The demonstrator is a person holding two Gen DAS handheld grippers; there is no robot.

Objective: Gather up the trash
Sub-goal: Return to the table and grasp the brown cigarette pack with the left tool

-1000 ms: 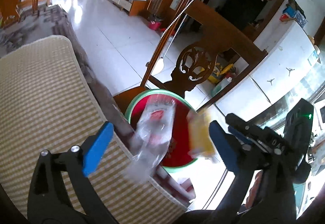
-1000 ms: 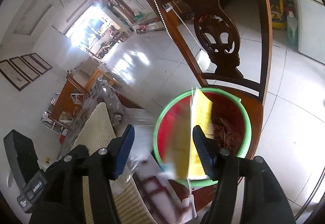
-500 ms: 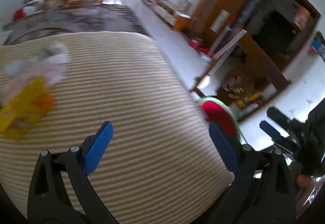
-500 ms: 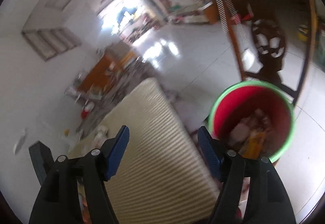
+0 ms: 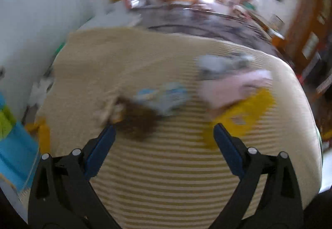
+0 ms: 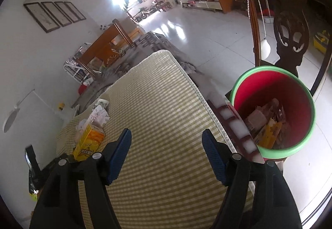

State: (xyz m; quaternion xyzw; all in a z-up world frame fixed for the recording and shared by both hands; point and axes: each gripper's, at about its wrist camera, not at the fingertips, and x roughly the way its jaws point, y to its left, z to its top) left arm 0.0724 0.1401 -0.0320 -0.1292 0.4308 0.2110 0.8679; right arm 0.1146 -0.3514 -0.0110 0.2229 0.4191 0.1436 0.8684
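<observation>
Left gripper is held released, nothing betw. its jaws, over blurred trash strewn on striped mat. Right gripper is likewise spread wide & empty; red bin, w/ wrappers inside, is seen far right off mat edge.

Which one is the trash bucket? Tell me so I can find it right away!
Find the big striped mat on the table. Just off its right edge, a wooden chair stands on the white floor, and the bucket sits in front of its carved back. It is the only round thing there: red inside, with a green rim, and wrappers at the bottom.
</observation>
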